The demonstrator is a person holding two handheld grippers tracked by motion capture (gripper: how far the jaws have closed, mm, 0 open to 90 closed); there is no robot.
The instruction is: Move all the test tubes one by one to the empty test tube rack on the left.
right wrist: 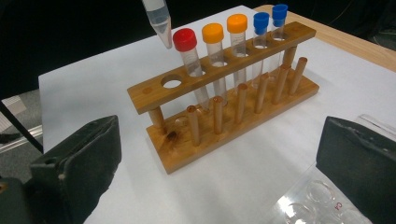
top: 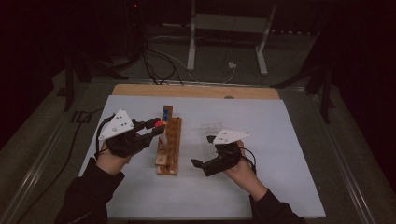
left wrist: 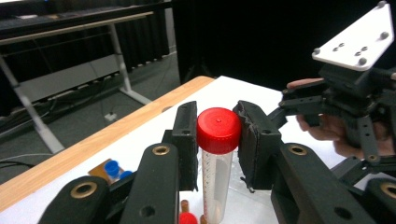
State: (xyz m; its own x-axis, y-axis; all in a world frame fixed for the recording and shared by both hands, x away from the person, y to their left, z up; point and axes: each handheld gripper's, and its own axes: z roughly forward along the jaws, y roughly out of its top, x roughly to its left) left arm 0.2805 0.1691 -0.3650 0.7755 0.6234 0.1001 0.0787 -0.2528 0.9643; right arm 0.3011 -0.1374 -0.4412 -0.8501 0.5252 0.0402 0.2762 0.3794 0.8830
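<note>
A clear tube with a red cap (left wrist: 218, 130) is pinched just under its cap by my left gripper (left wrist: 218, 144), which is shut on it. In the high view this tube (top: 160, 124) hangs at the left gripper (top: 155, 128) over the wooden rack (top: 168, 151). The tube's pointed tip (right wrist: 159, 21) hangs above the rack (right wrist: 154, 91) near its one empty hole (right wrist: 172, 83). The rack holds a red-capped tube (right wrist: 185, 39), two orange-capped and two blue-capped tubes. My right gripper (top: 203, 151) rests to the right of the rack, its jaws open with nothing between them (right wrist: 217, 154).
A clear plastic well plate (right wrist: 317, 200) lies on the white table sheet (top: 280, 140) by the right gripper's jaw; in the high view the plate (top: 212, 127) sits right of the rack. A wooden strip (top: 196, 91) borders the far edge. Cables and a desk frame stand on the floor beyond.
</note>
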